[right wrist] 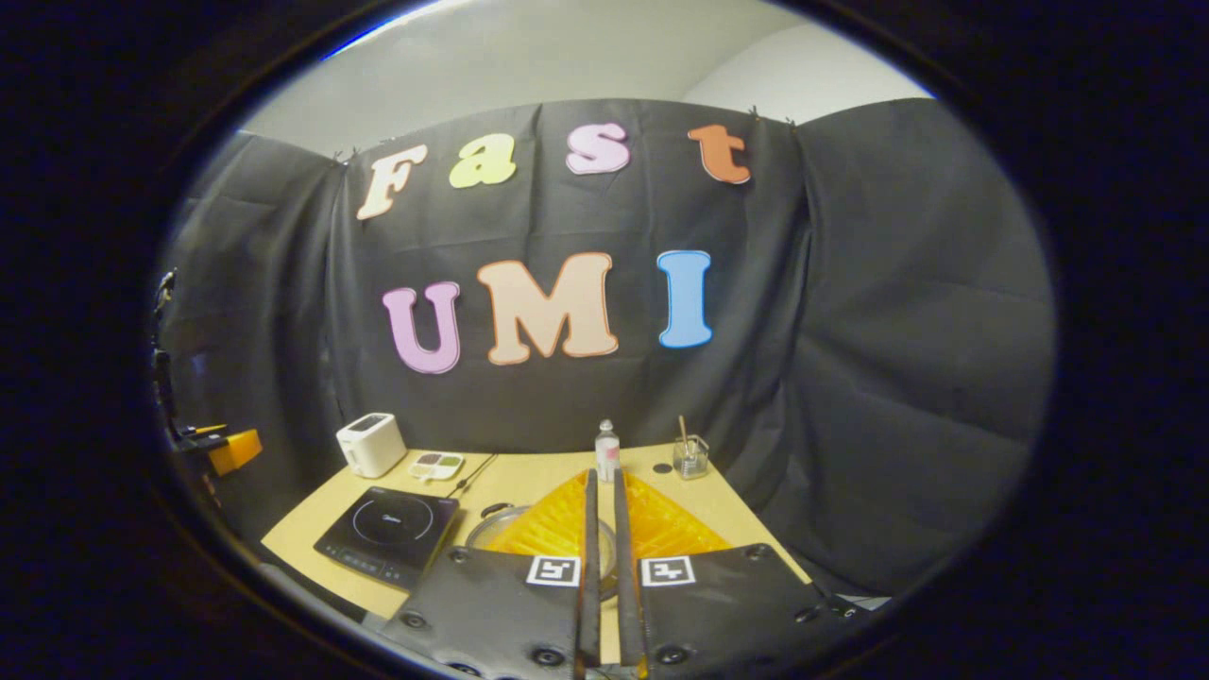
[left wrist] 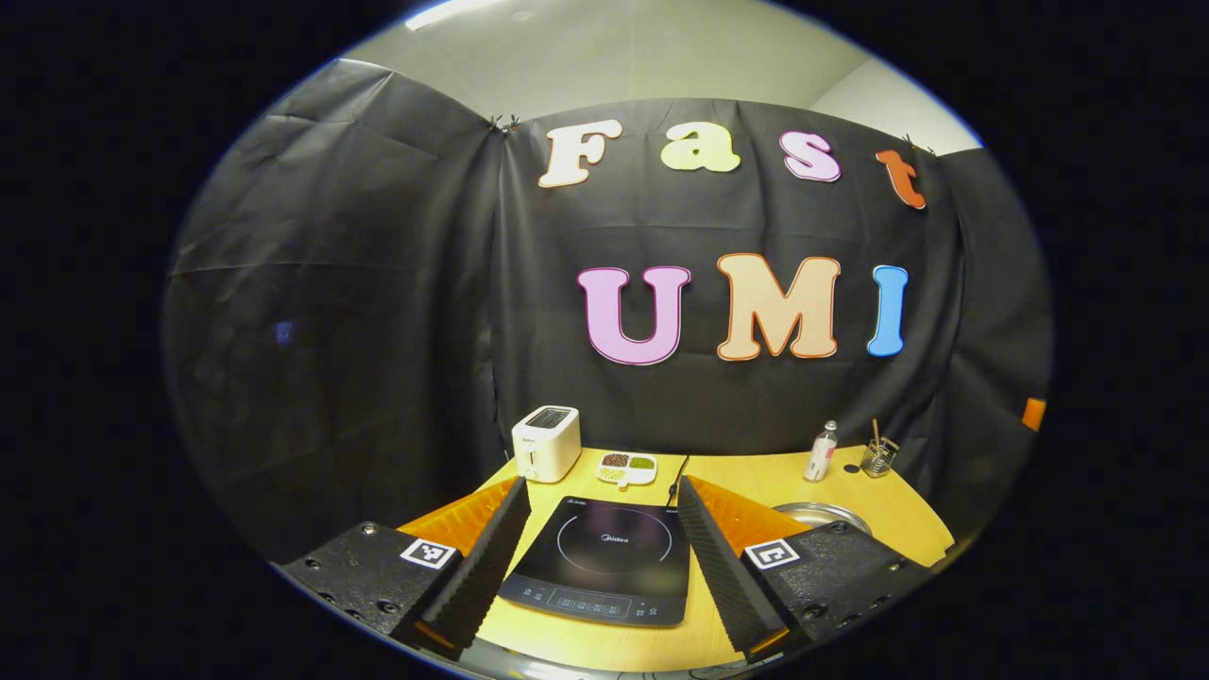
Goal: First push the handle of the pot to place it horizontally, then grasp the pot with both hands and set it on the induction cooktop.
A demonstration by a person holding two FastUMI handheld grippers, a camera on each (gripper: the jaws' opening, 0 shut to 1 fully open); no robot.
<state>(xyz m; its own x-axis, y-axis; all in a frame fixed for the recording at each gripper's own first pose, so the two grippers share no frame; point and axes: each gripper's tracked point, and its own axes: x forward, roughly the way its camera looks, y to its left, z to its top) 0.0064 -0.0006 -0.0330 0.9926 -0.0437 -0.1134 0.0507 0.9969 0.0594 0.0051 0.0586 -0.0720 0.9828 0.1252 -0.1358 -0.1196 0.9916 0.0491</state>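
Left gripper [left wrist: 600, 505] spread wide above the induction cooktop [left wrist: 604, 559], right gripper [right wrist: 603, 496] nearly closed — empty — over the steel pot [right wrist: 491, 529], white toaster [left wrist: 546, 442] behind.

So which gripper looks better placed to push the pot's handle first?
Probably the right gripper: its jaws are nearly closed and point straight over the pot. The left gripper is open and frames the induction cooktop, with the pot off to its side.
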